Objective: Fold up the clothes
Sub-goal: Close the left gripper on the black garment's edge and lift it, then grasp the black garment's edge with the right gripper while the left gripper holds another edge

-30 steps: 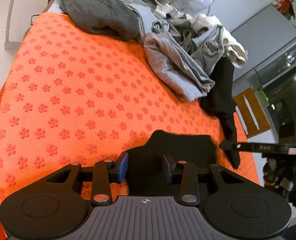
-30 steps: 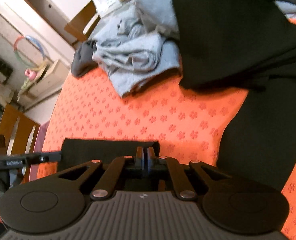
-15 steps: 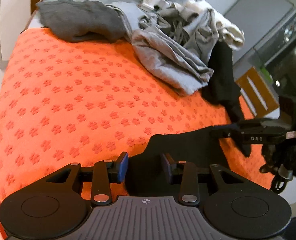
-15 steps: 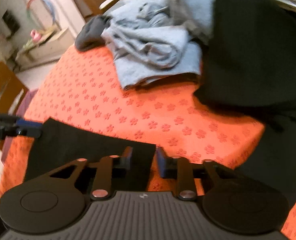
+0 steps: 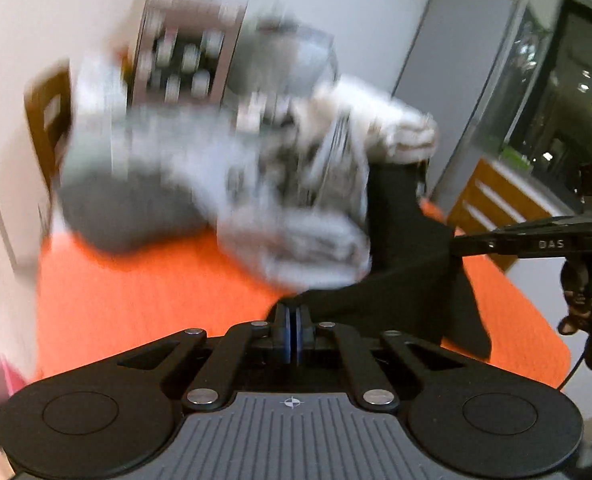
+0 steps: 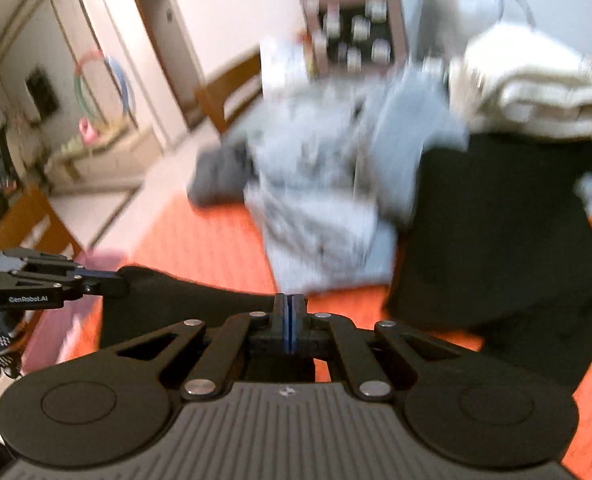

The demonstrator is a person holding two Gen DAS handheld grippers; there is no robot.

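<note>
A black garment (image 5: 396, 280) hangs off the orange flower-print cover (image 5: 136, 300), stretched between my two grippers. In the left wrist view my left gripper (image 5: 292, 320) is shut on its near edge, with black cloth pinched between the blue pads. My right gripper (image 5: 454, 245) comes in from the right and holds the same edge. In the right wrist view my right gripper (image 6: 290, 312) is shut on the black garment (image 6: 184, 296), and my left gripper (image 6: 116, 280) grips its far left corner. More black fabric (image 6: 496, 240) lies on the right. Both views are motion-blurred.
A pile of grey clothes (image 5: 276, 200) and a cream garment (image 5: 396, 128) lie at the back of the cover, with a dark grey garment (image 5: 128, 208) to their left. A grey cabinet (image 5: 456, 80) stands behind; a wooden chair (image 6: 232, 84) stands beyond the table.
Both grippers have shut on the black garment's edge and risen, lifting it off the orange cover. Both views have tilted up towards the walls and turned blurry.
</note>
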